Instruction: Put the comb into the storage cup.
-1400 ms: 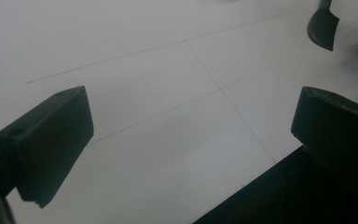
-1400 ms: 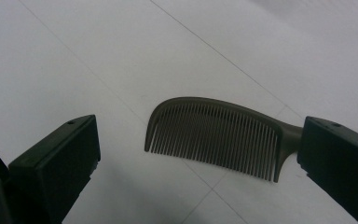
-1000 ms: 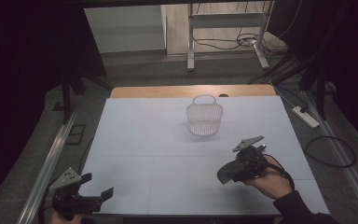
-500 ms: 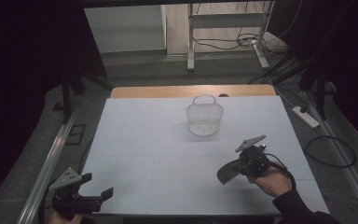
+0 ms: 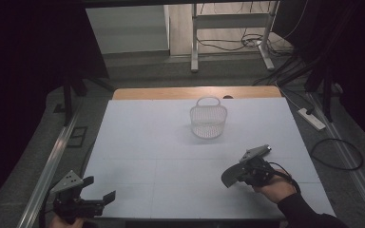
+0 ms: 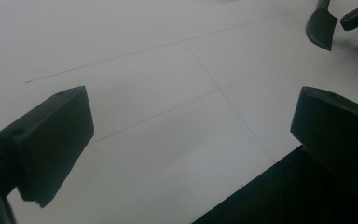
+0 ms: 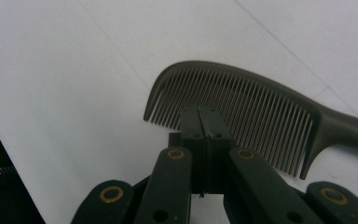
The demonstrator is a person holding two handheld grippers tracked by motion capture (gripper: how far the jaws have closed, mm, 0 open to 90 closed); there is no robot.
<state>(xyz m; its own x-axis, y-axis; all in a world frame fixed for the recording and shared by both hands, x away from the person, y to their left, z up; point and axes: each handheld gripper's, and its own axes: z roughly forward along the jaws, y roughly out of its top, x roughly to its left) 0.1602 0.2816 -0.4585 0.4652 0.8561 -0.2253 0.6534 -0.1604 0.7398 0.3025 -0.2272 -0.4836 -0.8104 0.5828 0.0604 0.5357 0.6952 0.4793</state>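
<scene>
A dark comb [image 7: 242,93] lies across the tips of my right gripper [image 7: 200,116], whose jaws are pressed together on its teeth. From above, the comb [image 5: 229,176] sticks out to the left of that gripper [image 5: 241,173], low over the white table [image 5: 147,142] at the near right. The left gripper view catches the same comb [image 6: 320,28] far off. My left gripper [image 5: 99,188] sits at the near left corner, open with nothing between its jaws [image 6: 191,140]. A white mesh basket [image 5: 208,121] stands upright at mid-table toward the far side.
A wooden strip [image 5: 195,92] borders the table's far edge. Metal rails [image 5: 52,161] run along both sides. A power strip [image 5: 311,118] and cables lie on the floor to the right. The table's near edge is close to the left gripper.
The right hand has sunk a little toward the table and the near side, comb with it. The left gripper has stayed put.
</scene>
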